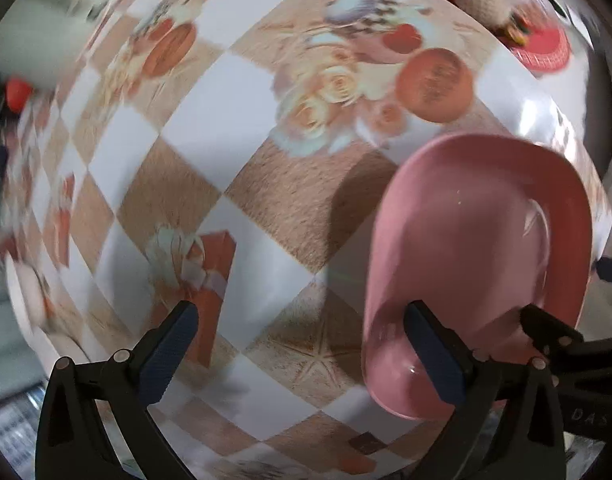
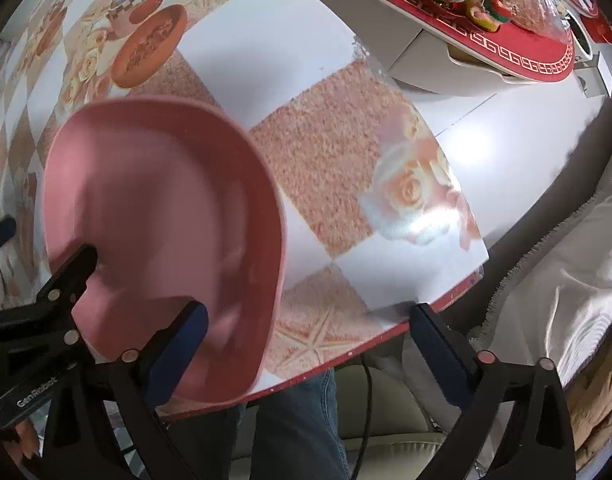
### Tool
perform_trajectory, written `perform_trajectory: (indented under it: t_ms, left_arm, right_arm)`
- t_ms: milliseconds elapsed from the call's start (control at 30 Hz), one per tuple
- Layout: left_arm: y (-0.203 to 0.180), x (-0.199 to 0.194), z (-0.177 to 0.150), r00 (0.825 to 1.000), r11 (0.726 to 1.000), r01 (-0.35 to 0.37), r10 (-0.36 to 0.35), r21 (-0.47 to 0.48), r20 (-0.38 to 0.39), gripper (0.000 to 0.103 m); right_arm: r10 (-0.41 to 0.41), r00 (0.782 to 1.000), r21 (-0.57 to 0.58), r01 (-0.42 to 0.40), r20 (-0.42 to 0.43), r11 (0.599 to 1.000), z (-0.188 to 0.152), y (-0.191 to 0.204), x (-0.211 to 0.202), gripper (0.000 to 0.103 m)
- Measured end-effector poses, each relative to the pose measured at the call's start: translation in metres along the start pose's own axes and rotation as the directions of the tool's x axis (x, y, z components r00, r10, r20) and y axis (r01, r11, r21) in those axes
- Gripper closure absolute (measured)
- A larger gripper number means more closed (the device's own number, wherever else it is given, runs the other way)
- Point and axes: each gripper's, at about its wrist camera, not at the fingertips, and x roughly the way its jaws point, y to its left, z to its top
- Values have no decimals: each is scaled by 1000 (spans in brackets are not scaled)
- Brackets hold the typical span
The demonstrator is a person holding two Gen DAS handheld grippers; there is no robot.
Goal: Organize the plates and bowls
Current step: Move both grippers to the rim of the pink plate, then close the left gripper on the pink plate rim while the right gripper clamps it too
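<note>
Your pink bowl (image 2: 162, 232) sits upright on the bench (image 2: 326, 168), in the lower left of the right wrist view, close to the bench's near edge. In the left wrist view the same bowl lies at the lower right.

Your right tool (image 2: 306, 344) is released: its jaws stand wide, one blue pad over the bowl's inside near the rim, the other out past the bench edge, and neither presses on anything.

Your left tool (image 1: 306, 344) is also spread wide and grasps nothing. One pad hangs over the patterned cloth, the other over the inside of the bowl. Whether that pad touches the bowl you cannot tell from here; the view is blurred.

As for progress, little shows as finished. Only this one bowl is plainly in view, standing alone with no stack or rack beside it. A pale round edge at the far left of the left wrist view may be another dish, too smeared to tell. A red tray (image 2: 514, 56) of wrapped goods sits at the upper right, well apart. I judge the sorting is at an early or middle stage, with the bowl's final place still undecided.
</note>
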Motion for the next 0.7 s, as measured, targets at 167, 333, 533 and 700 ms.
perform_trajectory:
  t_ms: [167,333,533,700]
  left_arm:
    - [-7,-6,4,999,999,35,-35,13,1,17]
    - [-16,-12,4,980,980,198,-198,-12,-12,70]
    - [-31,-11,-19,989,989,147,-148,19,24,72]
    - [-14,-4,-46,990,990,140,-138,-36,33,72]
  right_arm:
    - [3,999,-63,0,40,998,-9,14,-12,41]
    - [14,998,-139,-6,54,990,-14,29,-17,71]
    - [0,999,-172,8,48,985,-18,47,-16,76]
    - [0,999,-228,12,53,974,-33,75,-13,76]
